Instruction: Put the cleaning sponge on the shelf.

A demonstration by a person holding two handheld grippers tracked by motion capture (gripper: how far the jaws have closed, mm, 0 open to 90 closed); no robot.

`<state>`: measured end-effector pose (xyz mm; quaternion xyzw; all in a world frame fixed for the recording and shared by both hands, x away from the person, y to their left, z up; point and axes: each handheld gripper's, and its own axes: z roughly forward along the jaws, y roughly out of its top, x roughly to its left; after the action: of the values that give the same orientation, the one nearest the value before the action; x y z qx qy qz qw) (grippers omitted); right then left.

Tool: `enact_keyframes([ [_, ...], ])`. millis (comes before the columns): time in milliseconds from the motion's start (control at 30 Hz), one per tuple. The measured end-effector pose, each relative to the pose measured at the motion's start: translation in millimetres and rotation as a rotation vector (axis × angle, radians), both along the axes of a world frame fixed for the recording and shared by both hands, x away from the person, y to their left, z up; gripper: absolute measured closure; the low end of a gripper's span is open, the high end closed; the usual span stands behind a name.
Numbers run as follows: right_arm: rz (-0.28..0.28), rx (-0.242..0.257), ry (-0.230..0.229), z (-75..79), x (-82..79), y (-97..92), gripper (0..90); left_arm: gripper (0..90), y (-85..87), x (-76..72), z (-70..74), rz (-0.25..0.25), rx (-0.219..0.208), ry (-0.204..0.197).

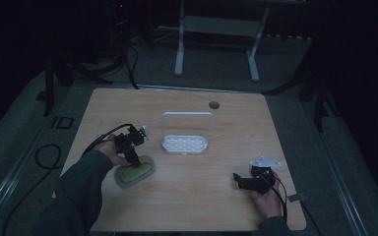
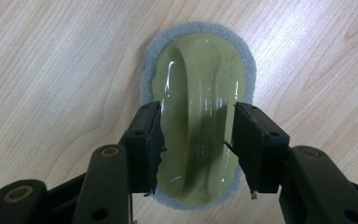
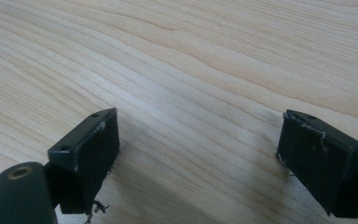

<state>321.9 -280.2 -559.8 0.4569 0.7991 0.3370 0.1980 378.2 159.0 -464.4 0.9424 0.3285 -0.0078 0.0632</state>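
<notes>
An oval scrubber [image 1: 135,171], a glossy yellow-green top with a raised middle ridge on a grey felt pad [image 2: 198,93], lies flat on the wooden table [image 1: 211,201] at the front left. My left gripper [image 1: 134,160] points down at it. In the left gripper view it [image 2: 196,112] is open, with one jaw on each side of the ridge, over the edges of the yellow top. My right gripper [image 1: 237,179] rests low at the front right. In the right gripper view it [image 3: 198,123] is wide open over bare wood with nothing between its fingers.
A white slotted tray with a tall hoop handle [image 1: 185,143] stands at the table's middle. A round cable hole [image 1: 214,104] sits near the far edge. A white frame stands on the dark floor beyond the table.
</notes>
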Motion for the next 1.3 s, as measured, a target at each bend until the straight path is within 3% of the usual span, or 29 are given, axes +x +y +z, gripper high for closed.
enact_keyframes([
  [600,0.0,0.0,-0.001,0.0,0.0,0.0,12.3,58.5,-3.3,2.6,-10.3,-0.018,0.032,0.059],
  [833,0.001,0.0,-0.001,0.0,0.0,-0.1,12.3,65.7,-3.8,2.5,-11.2,-0.032,0.041,0.071],
  [1000,0.0,0.0,0.0,0.0,0.0,0.0,12.3,70.9,-4.3,2.0,-10.9,-0.038,0.049,0.061],
  [1300,0.0,0.0,0.0,0.0,0.0,0.0,12.3,71.7,-4.6,1.2,-7.9,-0.049,0.051,0.052],
])
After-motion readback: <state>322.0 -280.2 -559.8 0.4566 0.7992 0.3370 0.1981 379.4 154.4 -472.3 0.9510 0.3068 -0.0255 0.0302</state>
